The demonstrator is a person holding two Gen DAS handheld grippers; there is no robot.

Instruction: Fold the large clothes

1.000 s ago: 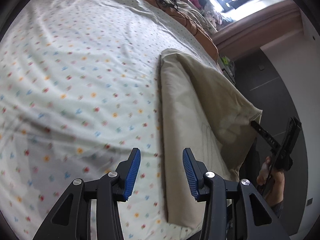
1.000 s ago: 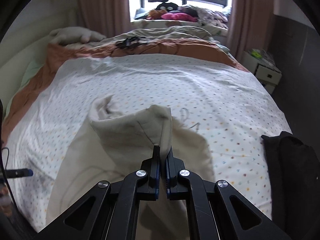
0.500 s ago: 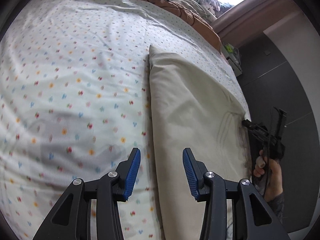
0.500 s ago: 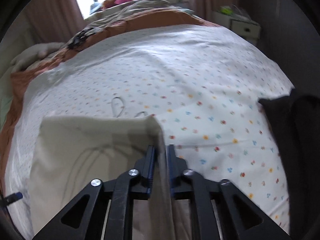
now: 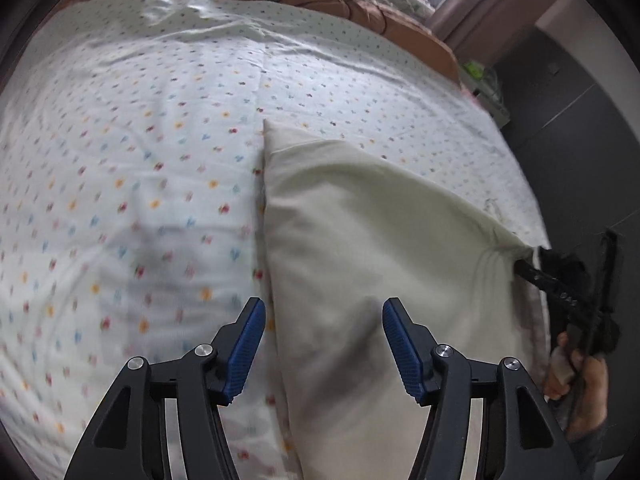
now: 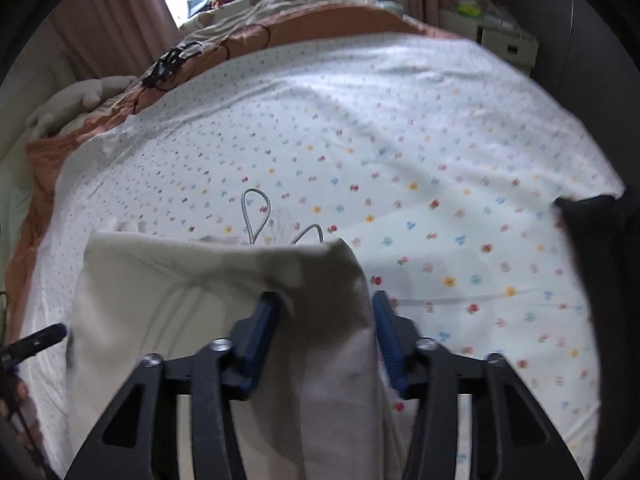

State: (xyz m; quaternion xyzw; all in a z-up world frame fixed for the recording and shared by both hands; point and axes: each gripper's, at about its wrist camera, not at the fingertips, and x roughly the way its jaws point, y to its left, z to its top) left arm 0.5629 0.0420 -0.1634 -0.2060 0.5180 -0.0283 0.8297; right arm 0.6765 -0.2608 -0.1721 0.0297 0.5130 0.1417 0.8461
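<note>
A large beige garment (image 5: 360, 240) lies folded flat on the flower-print bed sheet (image 5: 120, 160). My left gripper (image 5: 324, 344) is open and empty, hovering over the garment's near left edge. In the right wrist view the same garment (image 6: 180, 300) lies under my right gripper (image 6: 324, 320), which is open, with the garment's right corner between the jaws and not clamped. The right gripper also shows in the left wrist view (image 5: 560, 292), at the garment's right corner. A thin drawstring loop (image 6: 254, 216) pokes out beyond the garment's far edge.
A dark garment (image 6: 600, 240) lies at the bed's right edge. An orange blanket (image 6: 280, 28) with a black cable (image 6: 168, 64) and piled clothes lies at the bed's far end. A white nightstand (image 6: 504, 40) stands at the far right.
My right gripper carried the garment's corner over and down, laying the fold flat, then opened and let go. My left gripper stayed open and shifted right, toward the garment's edge.
</note>
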